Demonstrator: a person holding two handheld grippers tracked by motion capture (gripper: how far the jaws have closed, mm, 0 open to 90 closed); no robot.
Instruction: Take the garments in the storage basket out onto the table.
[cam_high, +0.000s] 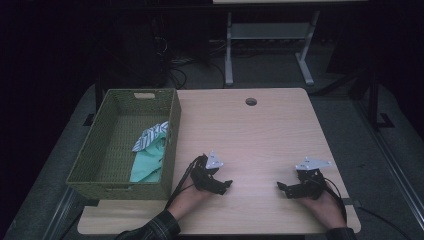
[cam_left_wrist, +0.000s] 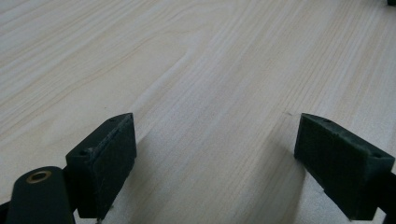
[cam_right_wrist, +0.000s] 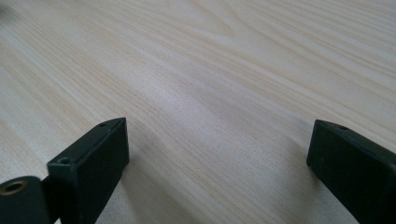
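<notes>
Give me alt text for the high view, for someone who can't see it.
A person's two hands rest on a light wooden table, each holding a black claw, the left claw and right claw pointing toward each other with bare tabletop between them. At the table's left edge sits a green woven basket holding mint-green and striped cloth.

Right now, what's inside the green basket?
Inside the green woven basket, against its right wall, lies a mint-green cloth with a striped blue-and-white cloth on top at the far end. What the cloths cover is hidden; the rest of the bottom shows bare weave.
</notes>
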